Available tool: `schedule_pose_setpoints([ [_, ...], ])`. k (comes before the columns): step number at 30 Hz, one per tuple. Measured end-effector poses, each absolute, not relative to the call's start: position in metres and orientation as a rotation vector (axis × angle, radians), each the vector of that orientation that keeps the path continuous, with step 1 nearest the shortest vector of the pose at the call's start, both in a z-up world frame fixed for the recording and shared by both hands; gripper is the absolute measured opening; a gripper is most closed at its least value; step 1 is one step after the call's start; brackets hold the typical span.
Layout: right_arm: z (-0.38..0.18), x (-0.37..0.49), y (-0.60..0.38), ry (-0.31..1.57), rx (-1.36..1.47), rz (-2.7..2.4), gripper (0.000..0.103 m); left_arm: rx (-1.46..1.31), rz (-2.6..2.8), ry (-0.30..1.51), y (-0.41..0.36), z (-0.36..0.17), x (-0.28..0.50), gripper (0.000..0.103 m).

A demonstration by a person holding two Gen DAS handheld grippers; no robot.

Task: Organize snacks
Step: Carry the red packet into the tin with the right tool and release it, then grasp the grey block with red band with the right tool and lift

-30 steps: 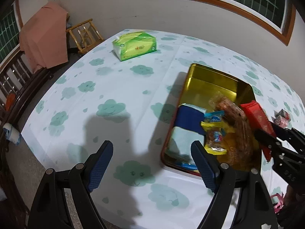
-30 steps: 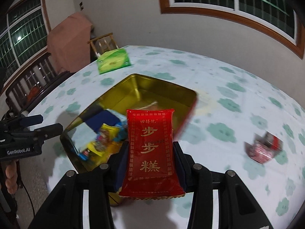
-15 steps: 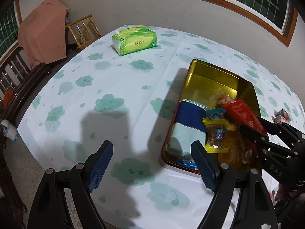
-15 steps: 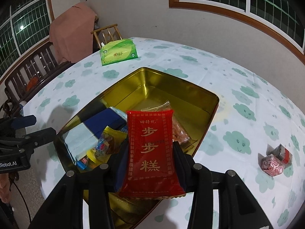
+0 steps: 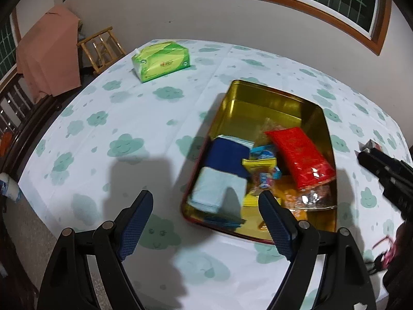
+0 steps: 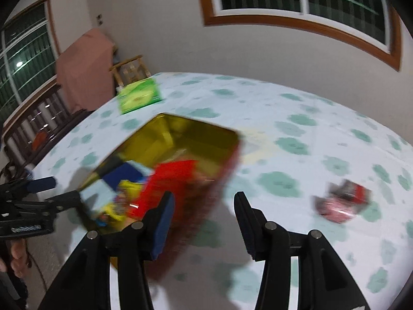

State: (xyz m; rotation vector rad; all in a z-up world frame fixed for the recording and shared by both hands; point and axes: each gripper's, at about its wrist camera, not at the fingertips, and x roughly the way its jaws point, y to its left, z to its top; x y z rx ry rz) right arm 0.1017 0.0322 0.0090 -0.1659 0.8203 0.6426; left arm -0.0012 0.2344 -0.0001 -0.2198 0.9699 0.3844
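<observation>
A gold tin (image 5: 271,100) sits on the cloud-print tablecloth and holds a red snack packet (image 5: 300,155), a blue pack (image 5: 227,159), a pale blue pack (image 5: 216,188) and small yellow sweets (image 5: 260,170). My left gripper (image 5: 206,215) is open and empty, above the table's near edge beside the tin. My right gripper (image 6: 204,208) is open and empty, just past the tin's right rim (image 6: 227,165); the red packet (image 6: 165,183) lies in the tin. A small red-and-pink wrapped snack (image 6: 340,201) lies on the table to the right.
A green tissue pack (image 5: 161,60) lies at the far left of the table. A wooden chair (image 5: 102,49) and a pink cloth over furniture (image 5: 49,54) stand beyond the table edge. The right wrist view is motion-blurred.
My right gripper opened and let go of the red packet, which now lies in the tin. The right gripper pulled back toward the right. The left gripper stayed open.
</observation>
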Motion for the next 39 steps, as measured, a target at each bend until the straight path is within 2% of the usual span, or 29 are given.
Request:
schedule_pose_setpoints([
  [7, 0.006, 0.148, -0.041, 0.874, -0.116, 0.408, 0.051, -0.189, 0.342, 0.982, 0.211, -0.002, 0.011, 0.081],
  [10, 0.003, 0.17, -0.066, 0.914, -0.107, 0.319, 0.057, -0.178, 0.327, 0.987, 0.203, -0.003, 0.015, 0.081],
  [15, -0.008, 0.199, -0.09, 0.983, -0.051, 0.247, 0.058, -0.173, 0.306, 0.995, 0.195, -0.005, 0.02, 0.081],
  [25, -0.026, 0.234, -0.095, 1.082, 0.03, 0.178, 0.06, -0.148, 0.292, 0.99, 0.19, -0.006, 0.024, 0.081],
  [27, -0.027, 0.239, -0.092, 1.092, 0.037, 0.176, 0.068, -0.152, 0.294, 0.989, 0.19, -0.005, 0.025, 0.081],
  [34, -0.031, 0.246, -0.091, 1.11, 0.052, 0.17, 0.068, -0.151, 0.296, 0.995, 0.189, -0.006, 0.026, 0.081],
  [39, -0.041, 0.245, -0.09, 1.109, -0.04, 0.191, 0.068, -0.149, 0.294, 1.001, 0.187, -0.007, 0.029, 0.081],
])
